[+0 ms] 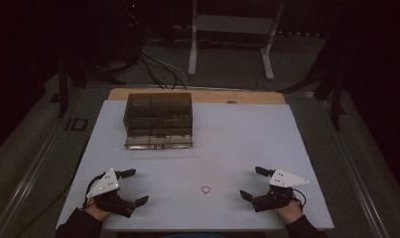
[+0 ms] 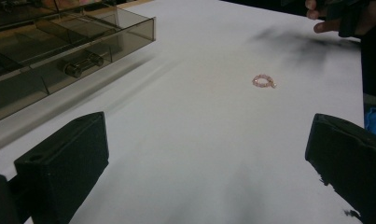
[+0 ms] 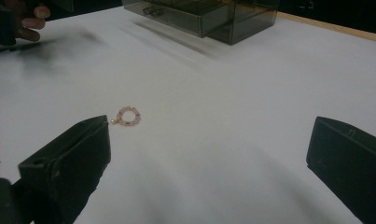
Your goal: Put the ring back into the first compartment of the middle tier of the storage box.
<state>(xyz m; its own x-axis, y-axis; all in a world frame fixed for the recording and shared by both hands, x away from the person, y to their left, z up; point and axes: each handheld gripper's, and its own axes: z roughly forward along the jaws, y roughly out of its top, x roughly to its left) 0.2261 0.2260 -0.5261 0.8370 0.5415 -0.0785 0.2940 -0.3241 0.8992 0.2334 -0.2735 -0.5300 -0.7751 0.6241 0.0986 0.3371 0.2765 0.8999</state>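
A small pink beaded ring [image 1: 206, 189] lies on the white table top [image 1: 227, 134] near the front edge, between my two grippers. My left gripper [image 1: 134, 186] rests at the front left, jaws wide open and empty. At the front right my right gripper [image 1: 252, 182] is open too, with nothing between its jaws. In the left gripper view the beaded ring [image 2: 263, 81] lies ahead and to the right. In the right gripper view the beaded ring [image 3: 128, 116] sits close to the left jaw. A smoky transparent drawer box [image 1: 159, 120] stands at the back left.
The drawer box [image 2: 59, 51] has drawers with small knobs on its front; a drawer sticks out a little in the right gripper view [image 3: 204, 14]. A wooden table edge [image 1: 247, 96] shows behind the white sheet. Dark floor, cables and a white stand [image 1: 232, 29] lie beyond.
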